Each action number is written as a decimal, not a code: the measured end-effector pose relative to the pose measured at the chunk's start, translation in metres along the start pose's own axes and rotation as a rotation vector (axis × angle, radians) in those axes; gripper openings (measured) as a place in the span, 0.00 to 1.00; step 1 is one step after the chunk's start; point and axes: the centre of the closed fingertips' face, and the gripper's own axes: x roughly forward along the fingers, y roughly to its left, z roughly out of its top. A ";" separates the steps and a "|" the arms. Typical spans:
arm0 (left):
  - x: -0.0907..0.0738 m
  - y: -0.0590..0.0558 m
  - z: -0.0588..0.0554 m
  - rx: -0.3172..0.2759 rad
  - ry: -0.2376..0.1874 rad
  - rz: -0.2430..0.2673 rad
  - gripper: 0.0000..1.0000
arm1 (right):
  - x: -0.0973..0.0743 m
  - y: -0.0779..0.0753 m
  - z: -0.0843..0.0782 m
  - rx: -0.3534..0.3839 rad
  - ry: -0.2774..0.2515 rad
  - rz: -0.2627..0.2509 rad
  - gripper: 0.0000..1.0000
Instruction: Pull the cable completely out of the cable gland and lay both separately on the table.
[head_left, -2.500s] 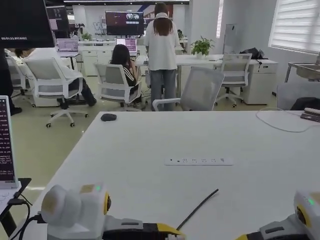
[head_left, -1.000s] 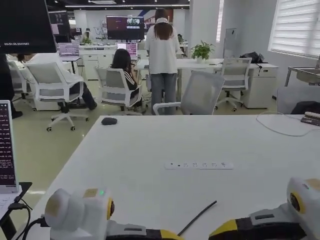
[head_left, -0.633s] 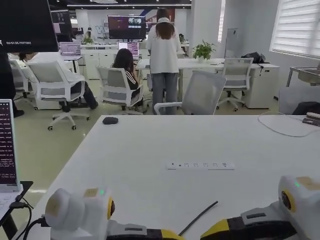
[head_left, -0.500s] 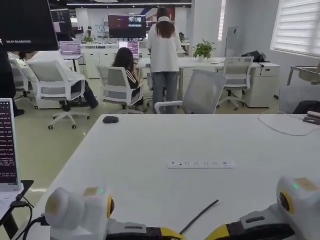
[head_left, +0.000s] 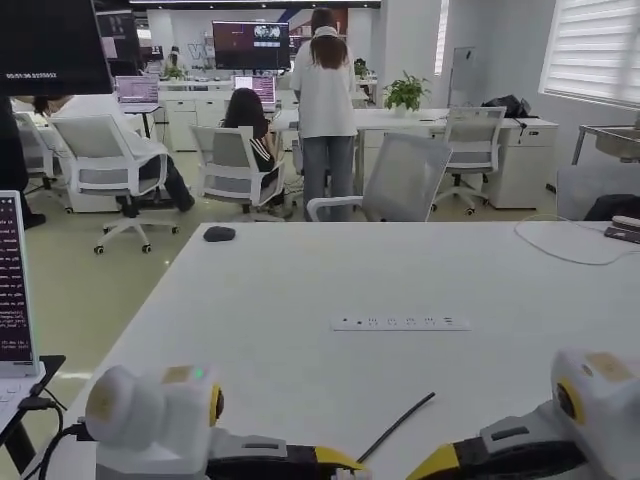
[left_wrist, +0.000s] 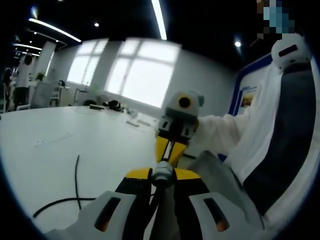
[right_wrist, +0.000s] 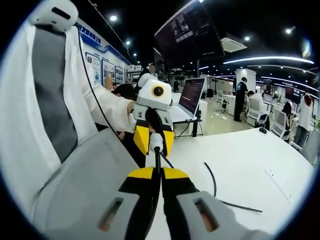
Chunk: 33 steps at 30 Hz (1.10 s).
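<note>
Both grippers face each other low over the white table (head_left: 300, 290), close to my body. My left gripper (left_wrist: 162, 176) is shut on a small grey cable gland (left_wrist: 163, 171), which in the right gripper view is the pale knob (right_wrist: 156, 141) between its yellow jaws. My right gripper (right_wrist: 156, 175) is shut on the thin black cable (right_wrist: 157, 157) just in front of the gland. The cable's loose length (head_left: 400, 420) trails across the table (right_wrist: 212, 185). In the head view the left gripper (head_left: 338, 463) and the right gripper (head_left: 432, 464) show at the bottom edge.
A flat white power strip (head_left: 400, 323) lies mid-table beyond the cable. A dark mouse (head_left: 218, 234) sits at the far left corner, a thin white lead (head_left: 570, 255) at the far right. A laptop screen (head_left: 10, 290) stands left of the table. Office chairs and people are beyond.
Since the oldest frame the right gripper has come further in from the right towards the left gripper. Over the last half second both grippers and the cable's free end barely moved.
</note>
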 end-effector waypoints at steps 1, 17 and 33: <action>-0.002 0.000 0.000 -0.003 -0.001 0.002 0.17 | -0.002 -0.001 -0.003 0.005 0.004 -0.003 0.03; -0.009 0.003 -0.003 -0.016 -0.001 0.023 0.17 | -0.032 -0.014 -0.063 0.102 0.100 -0.093 0.03; -0.005 0.002 0.000 0.009 -0.012 0.033 0.17 | -0.035 -0.014 -0.078 0.132 0.131 -0.109 0.03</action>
